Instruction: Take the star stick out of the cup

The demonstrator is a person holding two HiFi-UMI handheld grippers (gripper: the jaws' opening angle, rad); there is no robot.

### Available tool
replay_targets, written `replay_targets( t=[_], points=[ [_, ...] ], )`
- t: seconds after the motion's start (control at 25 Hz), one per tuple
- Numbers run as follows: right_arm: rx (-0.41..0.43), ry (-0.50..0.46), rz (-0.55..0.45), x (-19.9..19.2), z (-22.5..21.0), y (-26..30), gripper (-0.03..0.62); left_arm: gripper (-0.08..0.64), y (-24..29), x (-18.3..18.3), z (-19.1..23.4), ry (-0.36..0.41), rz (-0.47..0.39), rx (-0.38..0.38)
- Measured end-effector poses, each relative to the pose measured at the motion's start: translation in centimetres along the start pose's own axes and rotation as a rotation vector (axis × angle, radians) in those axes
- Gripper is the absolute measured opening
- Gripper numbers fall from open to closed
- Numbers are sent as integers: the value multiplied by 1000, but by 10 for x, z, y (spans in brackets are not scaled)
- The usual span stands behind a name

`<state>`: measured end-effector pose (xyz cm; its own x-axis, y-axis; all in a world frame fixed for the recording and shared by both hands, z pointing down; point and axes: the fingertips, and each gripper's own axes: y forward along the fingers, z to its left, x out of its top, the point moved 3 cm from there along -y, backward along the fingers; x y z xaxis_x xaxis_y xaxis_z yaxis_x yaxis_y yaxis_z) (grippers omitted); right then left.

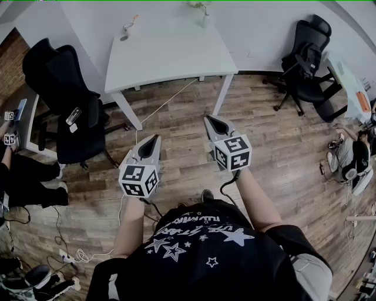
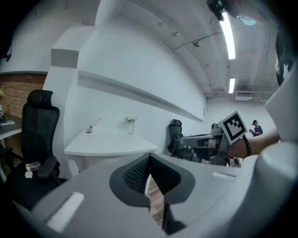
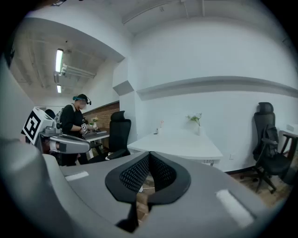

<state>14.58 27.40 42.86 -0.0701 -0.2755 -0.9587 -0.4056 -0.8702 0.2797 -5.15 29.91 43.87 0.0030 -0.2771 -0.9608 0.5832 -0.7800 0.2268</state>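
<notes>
The left hand-held gripper (image 1: 151, 143) sits at lower centre-left of the head view and the right hand-held gripper (image 1: 210, 121) just right of centre. Both are above the wooden floor (image 1: 176, 153) and point up the frame toward the white worktop (image 1: 170, 53). Each gripper's own view shows its dark ribbed pads pressed together at the tips with nothing between them, so both are clenched and empty.

The cup (image 1: 124, 36) stands near the upper-left corner of the worktop, well apart from both grippers. The star stick (image 1: 130, 24) is in the cup, leaning up and to the right, its pink tip above the rim. A small vase (image 1: 203, 17) with a green sprig stands toward the worktop's top edge, right of the cup. A black office chair (image 1: 64, 100) stands at the left of the frame.
</notes>
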Motion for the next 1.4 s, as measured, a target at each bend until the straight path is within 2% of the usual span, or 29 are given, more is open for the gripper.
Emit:
replay_targets(
  t=[0.44,0.6,0.84,1.12,1.4],
  points=[
    [31,0,23,-8,23,7,16,3,-15,-9,14,-19,4,6],
    [44,29,14,-10,27,3,17,3,-23,-14,14,-31,8,0],
    [-2,47,-6,-12,32,3,17,3,-31,-16,26,-34,4,-5],
    [-22,87,4,-25,16,21,17,3,-22,-21,45,-57,7,28],
    [18,127,-6,-17,-26,87,17,3,26,-12,79,-66,17,93]
  ],
)
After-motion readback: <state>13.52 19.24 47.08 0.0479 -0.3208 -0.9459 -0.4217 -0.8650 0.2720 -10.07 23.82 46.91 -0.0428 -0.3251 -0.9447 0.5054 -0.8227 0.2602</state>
